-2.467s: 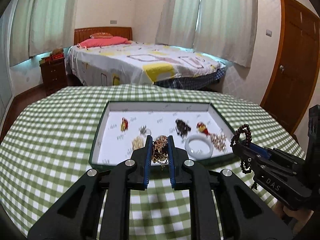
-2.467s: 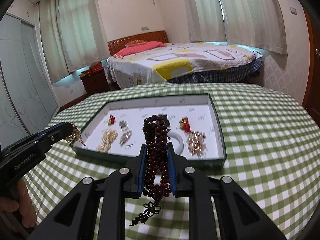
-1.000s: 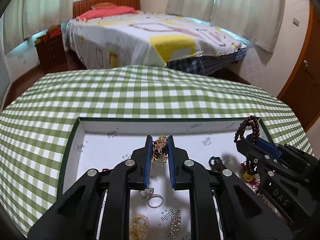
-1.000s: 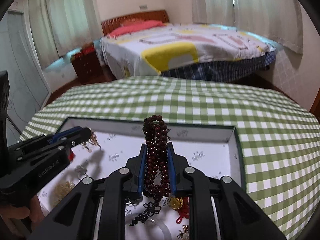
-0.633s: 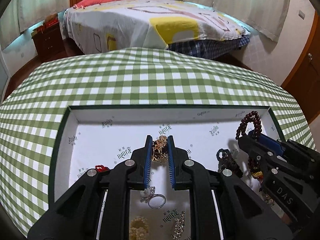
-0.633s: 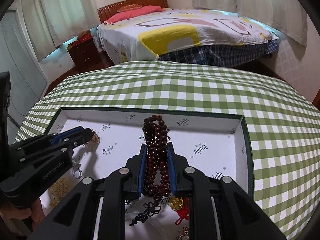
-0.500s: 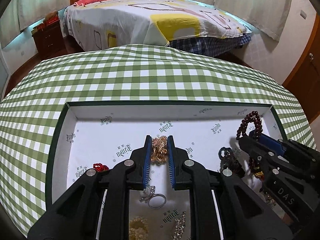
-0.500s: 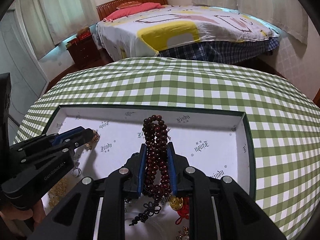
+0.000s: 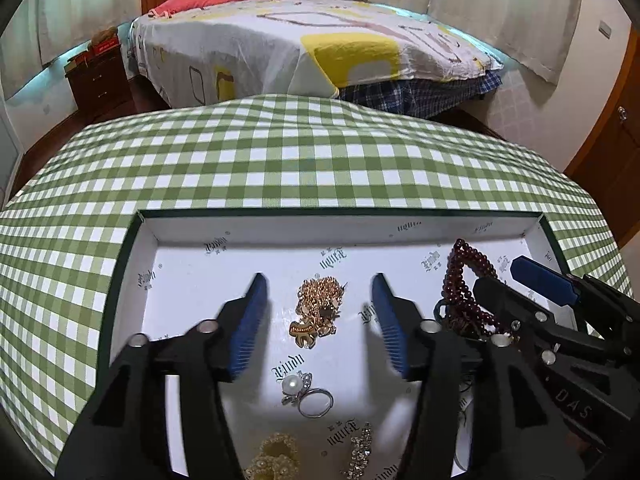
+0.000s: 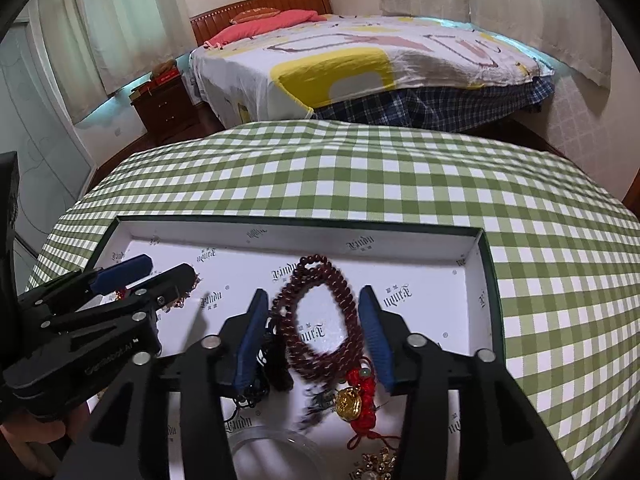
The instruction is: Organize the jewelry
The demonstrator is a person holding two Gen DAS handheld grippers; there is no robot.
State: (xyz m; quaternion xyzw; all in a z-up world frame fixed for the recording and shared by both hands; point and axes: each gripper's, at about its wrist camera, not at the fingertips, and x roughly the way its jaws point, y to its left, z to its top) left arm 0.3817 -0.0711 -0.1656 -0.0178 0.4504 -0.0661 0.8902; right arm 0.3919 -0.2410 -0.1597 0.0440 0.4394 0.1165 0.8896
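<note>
The tray [image 9: 136, 240] sat on the checked tablecloth [image 9: 280, 160], with the bed [image 9: 320, 40] behind the table. In the tray, the gold chain necklace [image 9: 318, 308] lay left of the bead bracelet [image 10: 320, 316]; the pearl ring [image 9: 306, 394] lay nearer than the necklace, and the red-knotted charm [image 10: 356, 400] just beside the bracelet's near end.

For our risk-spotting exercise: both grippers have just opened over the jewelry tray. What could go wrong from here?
1. The bead bracelet lies between the right gripper fingers, close beside both pads; lifting carelessly might snag it.
2. The gold necklace sits between the open left gripper fingers; a sideways withdrawal could drag it onto the pearl ring.
3. The two grippers are close together and could collide.
</note>
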